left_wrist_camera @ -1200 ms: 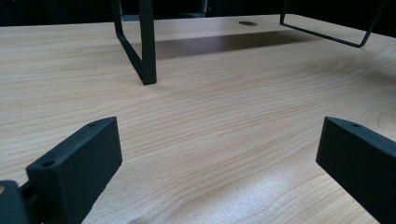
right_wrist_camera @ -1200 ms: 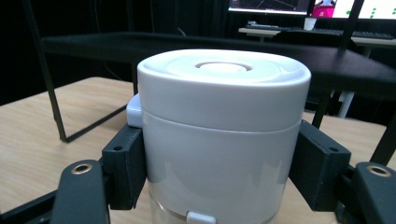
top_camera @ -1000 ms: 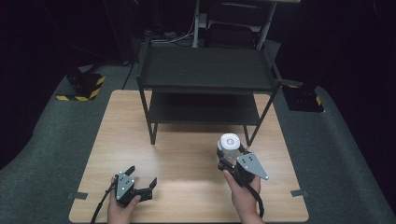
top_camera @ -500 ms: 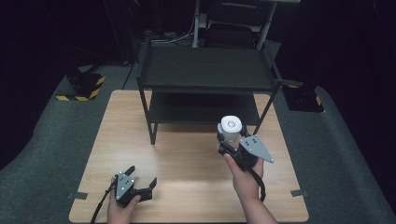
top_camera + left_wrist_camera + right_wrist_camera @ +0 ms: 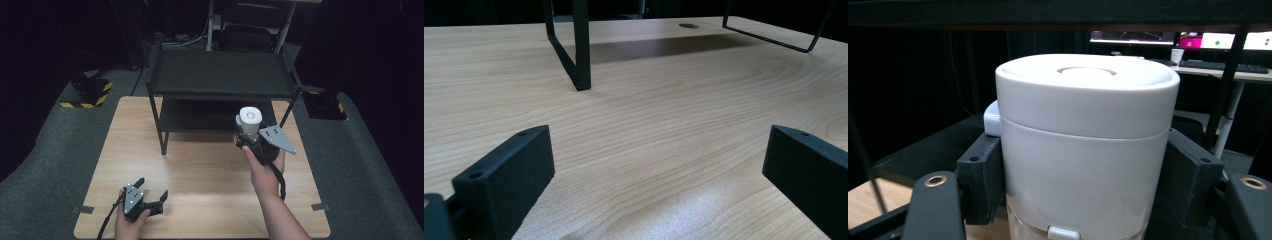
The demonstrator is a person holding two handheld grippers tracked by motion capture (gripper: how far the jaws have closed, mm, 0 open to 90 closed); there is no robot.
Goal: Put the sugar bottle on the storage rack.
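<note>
Table (image 5: 200, 200): light wood-grain top; black two-tier metal shelf rack (image 5: 220, 75) standing on its far half; grey carpeted floor (image 5: 45, 165) beneath.

A 2-tier shelf rack (image 5: 220, 80) stood on the table (image 5: 200, 165), at the middle of its far edge, with its legs reaching toward the table's centre. The container (image 5: 249, 121) was held upright above the table, just before the rack's right front leg, level with the gap between the 2 shelves. The right gripper (image 5: 248, 141) sat directly under and around the container, right of the table's centre. The left gripper (image 5: 152, 193) rested on the table near its near-left corner, well apart from the rack, with bare tabletop between its jaws.
</note>
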